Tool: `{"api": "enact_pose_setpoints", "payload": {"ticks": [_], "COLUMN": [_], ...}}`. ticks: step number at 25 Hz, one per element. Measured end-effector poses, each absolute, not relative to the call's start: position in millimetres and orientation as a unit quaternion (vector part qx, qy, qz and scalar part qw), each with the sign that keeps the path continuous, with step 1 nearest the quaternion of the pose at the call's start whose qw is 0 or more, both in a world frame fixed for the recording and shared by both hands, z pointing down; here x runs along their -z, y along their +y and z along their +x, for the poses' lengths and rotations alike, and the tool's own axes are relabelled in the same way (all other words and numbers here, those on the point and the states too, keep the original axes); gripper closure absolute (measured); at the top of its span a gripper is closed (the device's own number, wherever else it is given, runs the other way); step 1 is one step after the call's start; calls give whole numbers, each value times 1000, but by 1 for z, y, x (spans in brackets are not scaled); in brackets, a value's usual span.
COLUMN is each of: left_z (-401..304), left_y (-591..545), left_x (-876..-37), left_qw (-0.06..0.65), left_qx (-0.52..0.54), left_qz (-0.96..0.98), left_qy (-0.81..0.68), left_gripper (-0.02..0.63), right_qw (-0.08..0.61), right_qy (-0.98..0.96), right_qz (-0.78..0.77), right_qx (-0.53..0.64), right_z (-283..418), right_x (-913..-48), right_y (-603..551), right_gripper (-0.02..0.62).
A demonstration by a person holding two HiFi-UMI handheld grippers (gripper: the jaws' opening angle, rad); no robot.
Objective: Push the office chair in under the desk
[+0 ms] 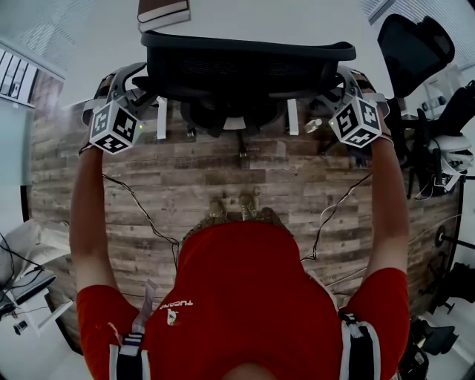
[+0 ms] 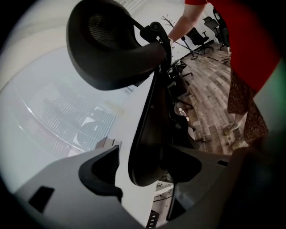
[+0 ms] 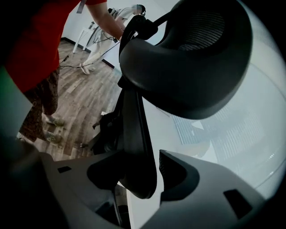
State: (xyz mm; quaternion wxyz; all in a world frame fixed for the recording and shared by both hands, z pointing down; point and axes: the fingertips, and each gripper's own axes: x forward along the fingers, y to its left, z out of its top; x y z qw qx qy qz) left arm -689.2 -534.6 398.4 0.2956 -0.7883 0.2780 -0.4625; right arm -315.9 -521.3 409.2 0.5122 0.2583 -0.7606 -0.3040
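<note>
The black office chair (image 1: 249, 63) stands in front of me with its backrest against the white desk (image 1: 82, 37). My left gripper (image 1: 133, 85) is at the backrest's left edge and my right gripper (image 1: 343, 80) is at its right edge. In the left gripper view the backrest edge (image 2: 147, 129) runs between the jaws of the left gripper (image 2: 143, 172), with a white gap beside the left pad (image 2: 105, 172); the headrest (image 2: 107, 49) is above. In the right gripper view the backrest edge (image 3: 136, 143) lies inside the right gripper (image 3: 138, 176), apart from the right pad (image 3: 174, 174). Both grippers are open.
A stack of books (image 1: 163, 11) lies on the desk behind the chair. A second black chair (image 1: 415, 44) and stands crowd the right side. Thin cables (image 1: 141, 211) trail over the wooden floor beside the person's feet (image 1: 234, 208). Low equipment sits at the far left (image 1: 22, 289).
</note>
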Motion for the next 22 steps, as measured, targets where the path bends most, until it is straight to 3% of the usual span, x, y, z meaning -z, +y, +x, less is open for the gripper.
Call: {"api": "enact_pose_setpoints", "payload": {"ticks": [7,14,22], "left_z": [-698,-678,-637], "left_y": [-493,-437,-389], "left_x": [-354,-312,-279], "left_qw": [275,183,125], "left_qx": [363,193,4], "left_qz": [-819,-871,-902], "left_qy": [349,412,413], "left_gripper": [305,308,493], "right_qw": [447,269,64], "right_qy": [-783,-842,-894], "right_qz": [336,425,426], "right_qx": [272,193,121], "right_z": [-300,-321,-388], "right_x": [-370,-327,-301], "right_y": [-486,-427,-373], "right_gripper": [350,372,487]}}
